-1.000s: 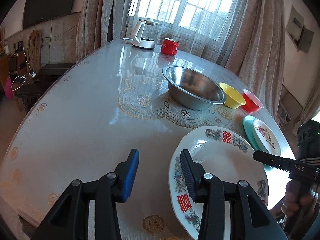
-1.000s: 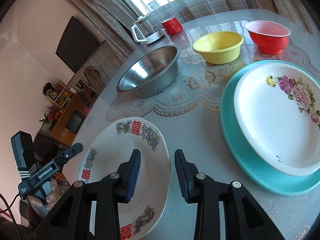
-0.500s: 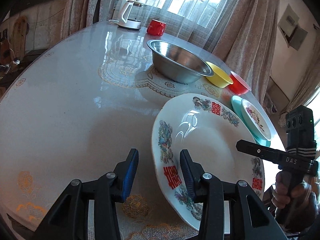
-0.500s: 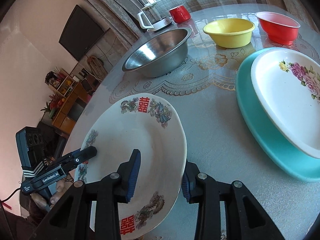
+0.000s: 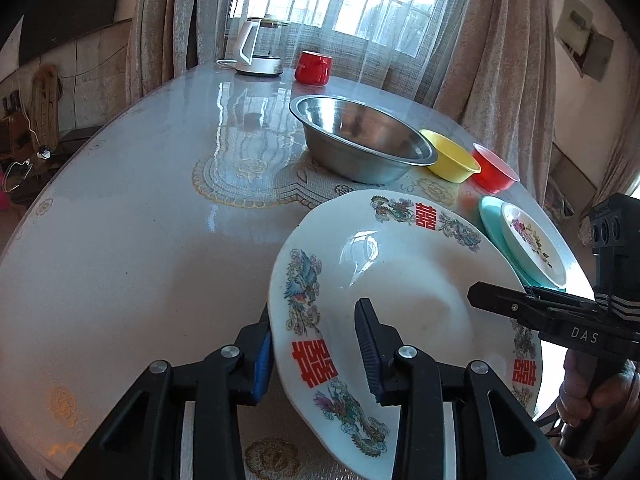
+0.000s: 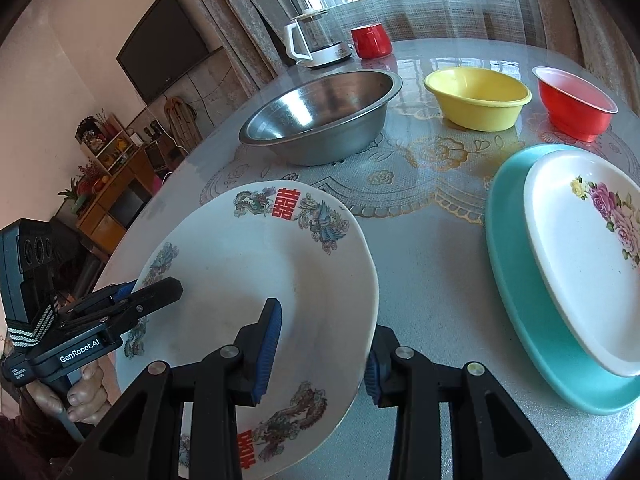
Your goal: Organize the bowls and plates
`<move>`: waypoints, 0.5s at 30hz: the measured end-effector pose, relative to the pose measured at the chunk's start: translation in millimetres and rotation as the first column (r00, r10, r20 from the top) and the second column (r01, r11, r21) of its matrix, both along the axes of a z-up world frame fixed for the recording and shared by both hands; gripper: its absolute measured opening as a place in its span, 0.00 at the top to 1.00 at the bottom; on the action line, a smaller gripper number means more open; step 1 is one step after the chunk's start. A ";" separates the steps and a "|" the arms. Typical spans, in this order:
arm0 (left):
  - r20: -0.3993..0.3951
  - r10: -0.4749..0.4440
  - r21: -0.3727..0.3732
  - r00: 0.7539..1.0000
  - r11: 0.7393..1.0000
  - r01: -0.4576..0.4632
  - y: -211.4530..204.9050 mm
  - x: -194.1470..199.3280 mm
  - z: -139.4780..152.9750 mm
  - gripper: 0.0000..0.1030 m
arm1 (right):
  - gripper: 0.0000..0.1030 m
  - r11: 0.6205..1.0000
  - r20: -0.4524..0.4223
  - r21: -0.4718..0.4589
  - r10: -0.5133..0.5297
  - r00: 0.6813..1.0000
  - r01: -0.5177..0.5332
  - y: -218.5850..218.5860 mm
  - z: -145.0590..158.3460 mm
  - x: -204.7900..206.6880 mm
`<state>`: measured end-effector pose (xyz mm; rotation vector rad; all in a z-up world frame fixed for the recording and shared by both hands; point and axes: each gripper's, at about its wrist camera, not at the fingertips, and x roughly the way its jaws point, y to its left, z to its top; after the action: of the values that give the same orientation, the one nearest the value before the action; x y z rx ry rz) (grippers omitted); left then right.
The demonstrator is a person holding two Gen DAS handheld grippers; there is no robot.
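Note:
A large white plate with red characters and dragon prints (image 5: 404, 280) (image 6: 248, 264) is lifted off the table near its front edge. My left gripper (image 5: 316, 344) straddles its left rim, one finger above and one below. My right gripper (image 6: 320, 344) straddles its right rim the same way. Both jaws stand wide around the rim; contact with the plate is not clear. A floral white plate (image 6: 588, 256) lies stacked on a teal plate (image 6: 520, 288) to the right. A steel bowl (image 6: 320, 116), a yellow bowl (image 6: 476, 96) and a red bowl (image 6: 576, 100) stand behind.
A white kettle (image 5: 258, 48) and a red mug (image 5: 314, 68) stand at the far edge of the table by the curtained window. The round table (image 5: 120, 240) has a glossy cover with a lace mat in the middle. A cabinet and TV are at left.
Both grippers slid onto opposite rims of the big plate, and it has risen and tilted off the table. The other dishes have not moved.

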<state>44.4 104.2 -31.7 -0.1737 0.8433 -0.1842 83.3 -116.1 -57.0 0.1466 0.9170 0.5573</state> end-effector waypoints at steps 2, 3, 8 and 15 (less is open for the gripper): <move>0.002 0.008 0.033 1.000 0.999 -0.008 -2.7 4.1 0.3 0.64 | 0.63 1.000 -0.005 0.007 -0.001 1.000 0.001 0.2 0.7 3.3; 0.005 0.015 0.050 1.000 0.999 -0.015 -4.3 5.8 0.7 0.64 | 0.63 1.000 -0.003 0.006 0.000 1.000 0.001 0.9 1.2 4.3; 0.002 0.036 0.111 0.999 0.993 -0.036 -8.9 12.1 1.1 0.64 | 0.63 1.000 0.003 0.011 -0.007 1.000 0.007 1.9 1.2 6.9; 0.001 0.061 0.140 0.998 0.988 -0.061 -12.3 15.0 2.5 0.63 | 0.63 1.000 0.002 0.011 -0.009 1.000 0.009 2.1 1.6 5.1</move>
<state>59.3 91.9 -29.3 -0.0684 0.8497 -0.0668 88.3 -114.0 -55.4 0.1595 0.9111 0.5542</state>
